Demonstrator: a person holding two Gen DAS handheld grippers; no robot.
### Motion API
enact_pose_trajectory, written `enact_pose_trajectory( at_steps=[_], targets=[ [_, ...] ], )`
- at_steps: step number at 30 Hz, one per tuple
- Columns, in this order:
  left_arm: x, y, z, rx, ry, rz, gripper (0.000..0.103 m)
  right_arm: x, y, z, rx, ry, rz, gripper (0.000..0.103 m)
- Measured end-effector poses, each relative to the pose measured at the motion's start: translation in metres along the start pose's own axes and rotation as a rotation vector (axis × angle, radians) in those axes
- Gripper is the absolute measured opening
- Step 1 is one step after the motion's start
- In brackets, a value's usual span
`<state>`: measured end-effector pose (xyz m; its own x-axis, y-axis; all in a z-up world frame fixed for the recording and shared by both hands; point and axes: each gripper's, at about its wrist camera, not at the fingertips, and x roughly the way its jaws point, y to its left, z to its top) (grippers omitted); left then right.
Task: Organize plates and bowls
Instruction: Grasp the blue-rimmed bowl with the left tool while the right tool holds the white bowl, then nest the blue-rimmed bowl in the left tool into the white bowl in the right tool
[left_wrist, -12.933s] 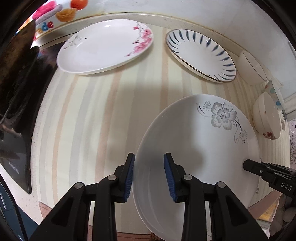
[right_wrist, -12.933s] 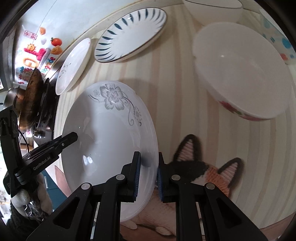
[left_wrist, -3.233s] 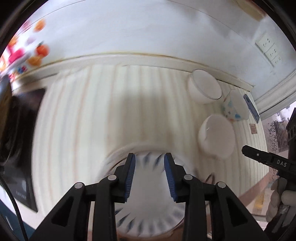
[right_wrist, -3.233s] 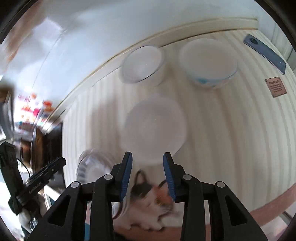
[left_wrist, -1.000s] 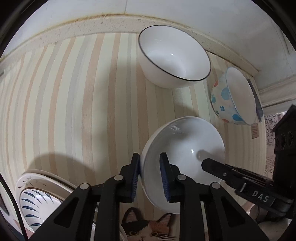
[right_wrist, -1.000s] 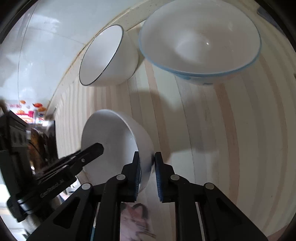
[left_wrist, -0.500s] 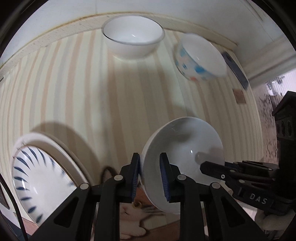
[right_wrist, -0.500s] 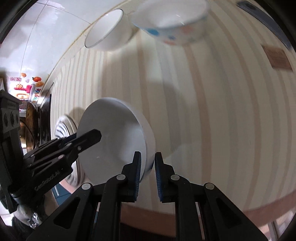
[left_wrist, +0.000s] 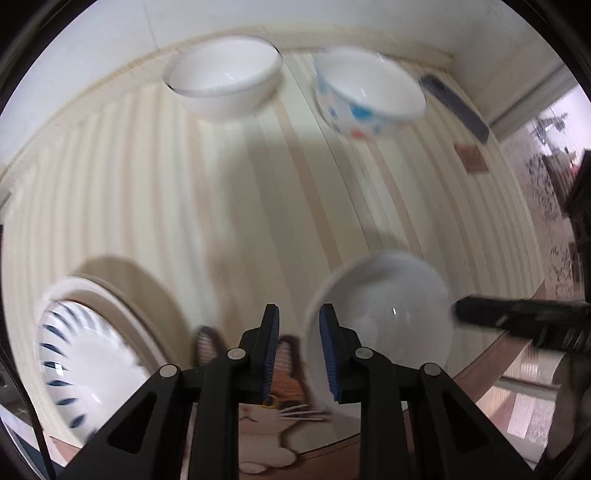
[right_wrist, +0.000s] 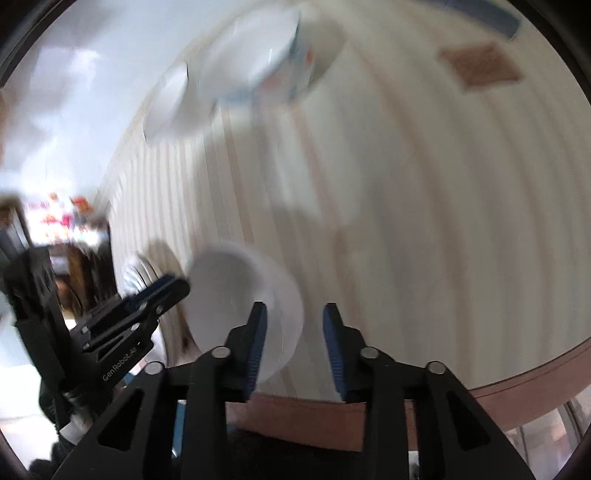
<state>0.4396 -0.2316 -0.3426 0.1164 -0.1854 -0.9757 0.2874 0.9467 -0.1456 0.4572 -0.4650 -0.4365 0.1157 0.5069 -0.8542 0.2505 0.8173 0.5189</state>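
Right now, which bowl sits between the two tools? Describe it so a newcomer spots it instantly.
On the striped tabletop, look at the near edge by the cat picture. The plain white bowl sits there, just right of the left tool. Unlike the dotted bowl and dark-rimmed bowl by the wall, it has no visible pattern.

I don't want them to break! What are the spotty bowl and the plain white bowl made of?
Spotty bowl: probably glazed ceramic, smooth and shiny with printed blue and red dots. Plain white bowl: likely glazed ceramic too, with a bright glint inside. Both could break; blur leaves melamine possible.
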Motion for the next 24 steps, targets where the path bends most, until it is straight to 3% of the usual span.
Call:
enact_pose_trajectory(
  at_steps=[2, 5, 10, 14, 18, 19, 20, 21, 24],
  targets=[
    [-0.014, 0.010, 0.015, -0.039, -0.026, -0.018, 0.021, -0.022, -0.007, 0.016, 0.024, -0.055, 0.027, 0.046],
    [-0.023, 0.020, 0.053, -0.104, -0.055, -0.075, 0.025, -0.039, -0.008, 0.057, 0.041, -0.126, 0.056, 0.047],
    [-0.004, 0.017, 0.126, -0.186, -0.066, -0.142, 0.025, -0.043, -0.004, 0.125, 0.047, -0.224, 0.027, 0.047],
    [0.018, 0.003, 0.162, -0.155, -0.062, -0.117, 0.025, -0.029, 0.003, 0.169, 0.055, -0.231, 0.006, 0.047],
    [0.051, -0.001, 0.184, -0.132, 0.005, -0.091, 0.024, -0.003, 0.001, 0.193, 0.027, -0.179, -0.012, 0.046],
    [0.058, -0.002, 0.186, -0.131, 0.015, -0.089, 0.024, 0.002, 0.002, 0.195, 0.012, -0.172, -0.013, 0.038],
    [0.061, -0.001, 0.185, -0.129, 0.016, -0.090, 0.023, 0.007, 0.003, 0.197, -0.003, -0.164, -0.025, 0.020],
    [0.064, -0.002, 0.185, -0.128, 0.016, -0.091, 0.017, 0.012, 0.005, 0.199, -0.018, -0.154, -0.038, 0.014],
    [0.064, -0.006, 0.179, -0.112, -0.001, -0.054, 0.016, 0.019, 0.010, 0.195, -0.054, -0.159, -0.081, 0.013]
  ],
)
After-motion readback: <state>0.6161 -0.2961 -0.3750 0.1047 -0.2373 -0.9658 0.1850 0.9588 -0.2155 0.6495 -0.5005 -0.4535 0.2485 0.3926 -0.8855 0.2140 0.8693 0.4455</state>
